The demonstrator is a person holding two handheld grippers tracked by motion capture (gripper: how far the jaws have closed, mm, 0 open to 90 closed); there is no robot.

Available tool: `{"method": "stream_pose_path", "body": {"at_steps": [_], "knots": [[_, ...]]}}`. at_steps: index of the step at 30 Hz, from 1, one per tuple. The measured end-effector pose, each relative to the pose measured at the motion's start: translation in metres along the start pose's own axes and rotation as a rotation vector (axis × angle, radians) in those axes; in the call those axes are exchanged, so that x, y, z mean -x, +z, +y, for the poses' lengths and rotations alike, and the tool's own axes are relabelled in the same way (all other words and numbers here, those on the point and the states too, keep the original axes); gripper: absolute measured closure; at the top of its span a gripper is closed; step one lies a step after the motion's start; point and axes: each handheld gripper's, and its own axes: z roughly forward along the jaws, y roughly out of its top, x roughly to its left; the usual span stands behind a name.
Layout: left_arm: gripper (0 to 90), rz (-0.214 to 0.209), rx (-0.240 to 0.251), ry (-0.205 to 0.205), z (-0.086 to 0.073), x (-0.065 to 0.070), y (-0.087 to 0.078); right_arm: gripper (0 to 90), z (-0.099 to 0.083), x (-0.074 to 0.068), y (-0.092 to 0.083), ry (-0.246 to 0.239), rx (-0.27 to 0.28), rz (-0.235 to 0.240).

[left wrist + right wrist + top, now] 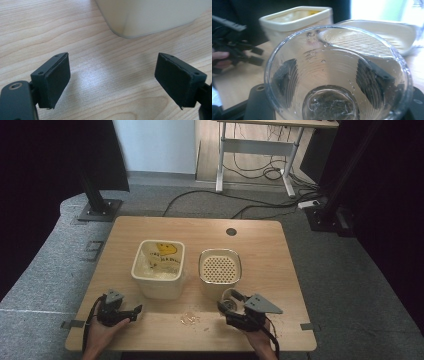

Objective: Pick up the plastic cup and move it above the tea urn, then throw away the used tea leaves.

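My right gripper (229,310) is shut on a clear plastic cup (231,300) near the table's front right, tipped on its side. In the right gripper view the wet cup (329,102) sits between the two black jaws, its mouth facing the camera, my right gripper (334,72) showing through its wall. My left gripper (134,312) rests open at the front left, just in front of a cream bin (157,270). Nothing lies between its pads (56,80) except bare wood; my left gripper (112,80) points at the bin's lower corner (150,17).
The bin holds a bag with a yellow smiley. A cream container with a perforated top (220,269) stands right of it, just behind the cup. A small wet patch with bits (190,319) lies at the table's front middle. A cable hole (231,231) is at the back.
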Motion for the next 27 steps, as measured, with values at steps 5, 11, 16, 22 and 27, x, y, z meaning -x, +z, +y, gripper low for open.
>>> {"method": "stream_pose_path", "body": {"at_steps": [5,11,16,22,27], "knots": [[13.9,-0.001,-0.007,0.0,0.0,0.0,0.001,33.4,0.0,0.017,-0.018,0.007,0.006,-0.068],[14.0,-0.004,-0.007,0.001,0.0,0.001,0.0,33.4,0.002,0.041,-0.029,0.05,0.026,-0.148],[14.0,-0.006,-0.013,0.0,0.0,0.001,0.001,33.4,0.011,0.045,-0.027,0.036,0.039,-0.166],[14.1,-0.01,-0.015,-0.004,-0.001,0.0,0.001,33.4,0.031,0.053,-0.025,0.012,0.054,-0.193],[14.2,-0.01,-0.018,0.003,-0.001,0.0,0.001,33.4,0.053,0.063,-0.018,-0.032,0.027,-0.22]]}}
